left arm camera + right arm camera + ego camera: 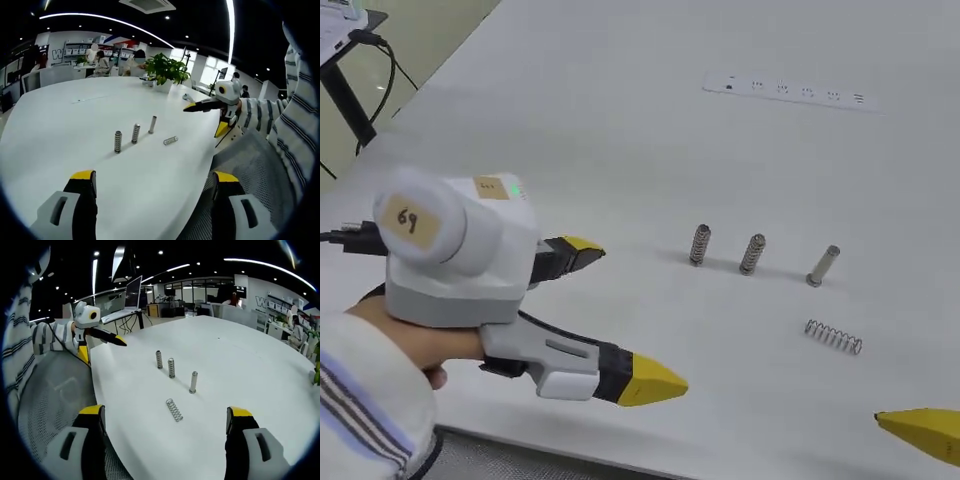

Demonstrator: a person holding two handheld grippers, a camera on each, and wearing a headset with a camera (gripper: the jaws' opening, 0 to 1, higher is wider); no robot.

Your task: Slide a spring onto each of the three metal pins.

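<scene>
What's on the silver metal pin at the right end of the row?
Nothing: the silver metal pin stands bare. The loose steel coil spring lies on the white table, apart from it. Springs hide the shafts of the middle pin and left pin.

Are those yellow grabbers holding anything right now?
No. The left gripper and the right gripper both have open, empty jaws; the loose spring lies on the table.

I see the white surface (570,130) carrying a row centre right: left pin (700,244) and middle pin (752,254) wearing springs, right pin (823,266) bare. A loose spring (833,337) lies below it, and a power strip (788,91) lies upper right.
</scene>
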